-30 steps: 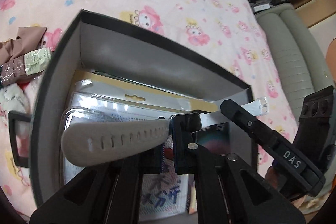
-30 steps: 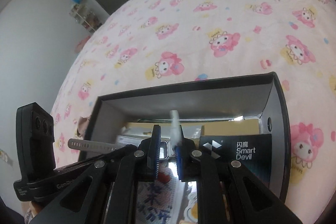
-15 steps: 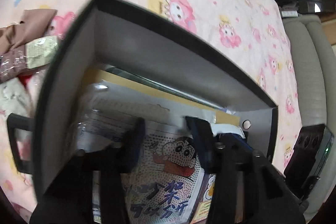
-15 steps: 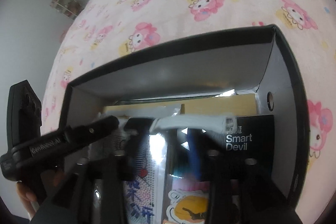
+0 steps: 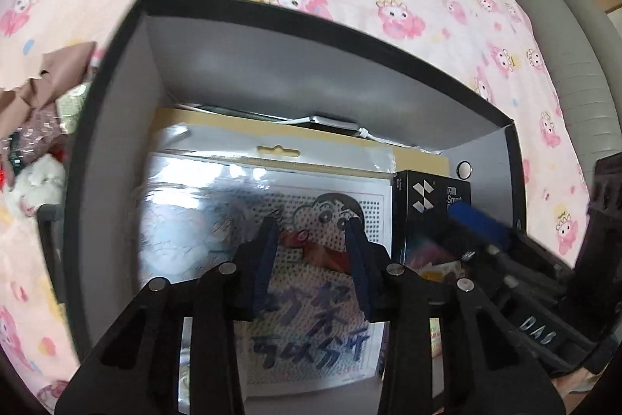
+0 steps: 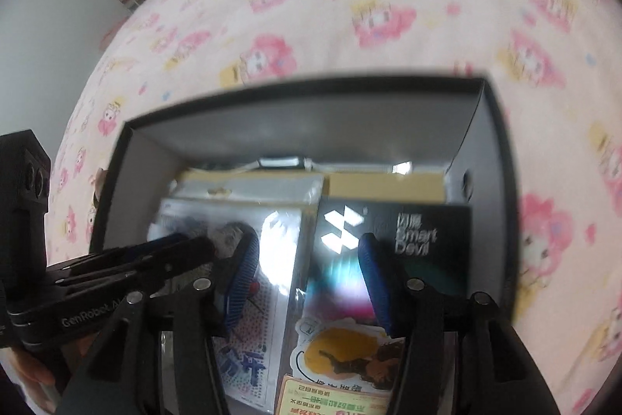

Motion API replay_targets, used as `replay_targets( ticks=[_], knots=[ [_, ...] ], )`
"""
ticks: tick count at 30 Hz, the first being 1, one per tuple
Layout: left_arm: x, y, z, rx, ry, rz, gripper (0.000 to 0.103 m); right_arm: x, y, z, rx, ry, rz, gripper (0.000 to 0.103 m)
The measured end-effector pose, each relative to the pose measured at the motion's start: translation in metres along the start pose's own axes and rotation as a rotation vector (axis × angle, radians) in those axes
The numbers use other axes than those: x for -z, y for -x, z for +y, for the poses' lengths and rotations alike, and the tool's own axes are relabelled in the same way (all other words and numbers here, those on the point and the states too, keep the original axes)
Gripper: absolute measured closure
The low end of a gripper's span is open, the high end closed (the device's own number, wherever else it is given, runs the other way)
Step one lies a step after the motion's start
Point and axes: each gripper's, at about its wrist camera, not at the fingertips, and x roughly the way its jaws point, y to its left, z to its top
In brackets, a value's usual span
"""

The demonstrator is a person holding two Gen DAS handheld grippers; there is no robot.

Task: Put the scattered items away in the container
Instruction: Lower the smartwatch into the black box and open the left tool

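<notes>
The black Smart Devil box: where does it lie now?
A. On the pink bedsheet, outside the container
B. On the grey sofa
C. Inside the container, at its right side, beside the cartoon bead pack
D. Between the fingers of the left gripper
C. The black Smart Devil box lies inside the container near its right wall, next to the cartoon bead pack; both the left gripper and the right gripper are open and hold nothing.

A black open-topped box (image 5: 116, 72) with grey inner walls is sitting on a bed, lying directly beneath and ahead of the fingers. Inside, a clear-bagged cartoon bead kit (image 5: 311, 259) is lying flat under the left fingers. A black Smart Devil carton (image 6: 412, 240) is lying beside it, under the right fingers. A white watch (image 5: 334, 121) is resting against the far wall.
</notes>
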Motion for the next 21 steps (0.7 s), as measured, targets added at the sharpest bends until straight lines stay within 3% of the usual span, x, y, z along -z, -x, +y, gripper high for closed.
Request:
replay_targets(
  ticks=[7,10,12,15,18,21],
  knots=[
    [-0.023,-0.013,-0.009,-0.033,-0.009,-0.028,0.068,-0.002,-0.015,0.004,0.055,0.076,-0.003,0.054],
    [-0.028,-0.007,-0.006,0.005,-0.006,-0.048,0.068,-0.002,-0.013,0.006,0.076,0.086,-0.027,0.054],
    [-0.022,0.007,-0.008,0.034,-0.039,-0.087,0.068,-0.003,-0.006,0.006,0.086,0.086,-0.067,0.054],
    [-0.007,0.027,-0.021,0.014,-0.116,-0.141,0.066,-0.002,0.011,0.007,0.100,0.065,-0.119,0.053],
    [0.011,0.051,-0.029,-0.009,-0.179,-0.180,0.060,0.004,0.029,0.006,0.091,0.031,-0.161,0.038],
    [0.032,0.076,-0.039,-0.030,-0.236,-0.236,0.056,0.019,0.048,0.005,0.124,-0.018,-0.197,0.036]
  ],
)
